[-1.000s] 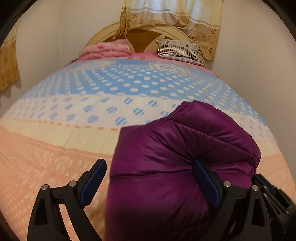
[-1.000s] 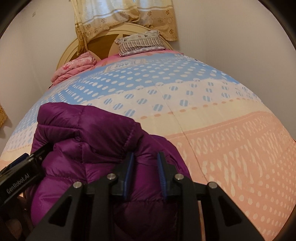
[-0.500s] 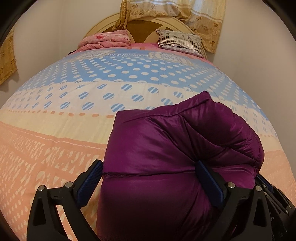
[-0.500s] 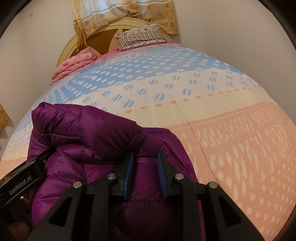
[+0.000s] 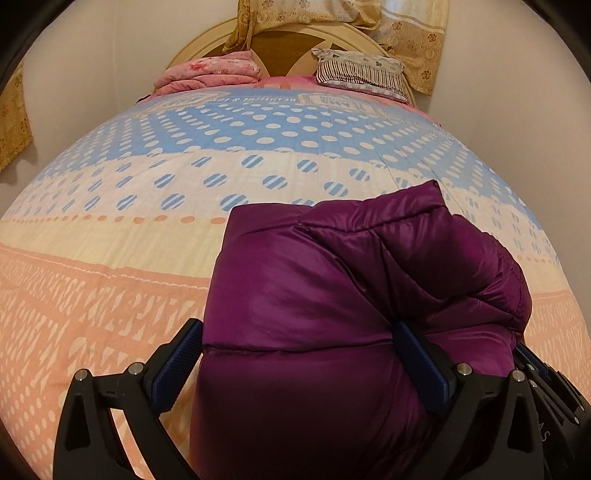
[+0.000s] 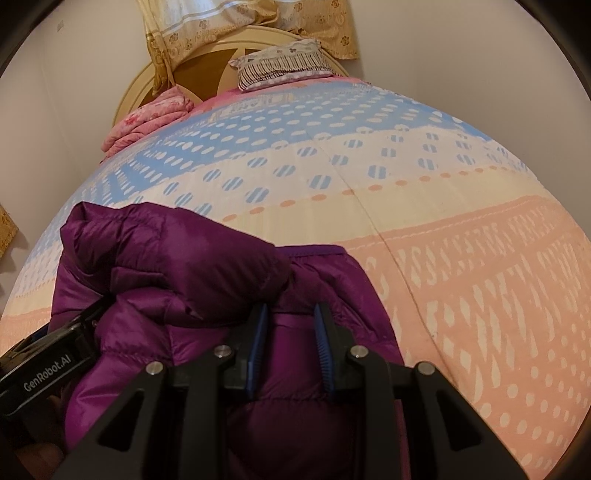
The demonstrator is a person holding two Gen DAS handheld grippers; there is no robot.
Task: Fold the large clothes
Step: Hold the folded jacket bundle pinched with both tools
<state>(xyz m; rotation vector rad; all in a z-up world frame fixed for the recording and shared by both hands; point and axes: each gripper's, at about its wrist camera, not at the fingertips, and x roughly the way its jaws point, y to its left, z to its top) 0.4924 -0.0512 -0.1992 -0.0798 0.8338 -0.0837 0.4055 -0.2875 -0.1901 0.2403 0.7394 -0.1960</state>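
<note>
A puffy purple down jacket lies bundled on the bed's patterned cover, near the front. My left gripper stands wide over the bundle, jaws spread around its bulk. The left pad sits at the jacket's edge and the right pad is sunk in a crease. In the right wrist view the jacket fills the lower left. My right gripper is shut on a fold of its fabric, and purple cloth shows between the narrow blue pads. The left gripper's black body lies against the jacket's left side.
A folded pink quilt and a striped pillow lie at the head, against a rounded headboard under a curtain. White walls close in on both sides. The peach band of the cover spreads out to the right.
In the left wrist view the jacket bundle has come closer and shifted left, so its edge now meets the left pad. The left jaws stand slightly wider. The right grip is unchanged.
</note>
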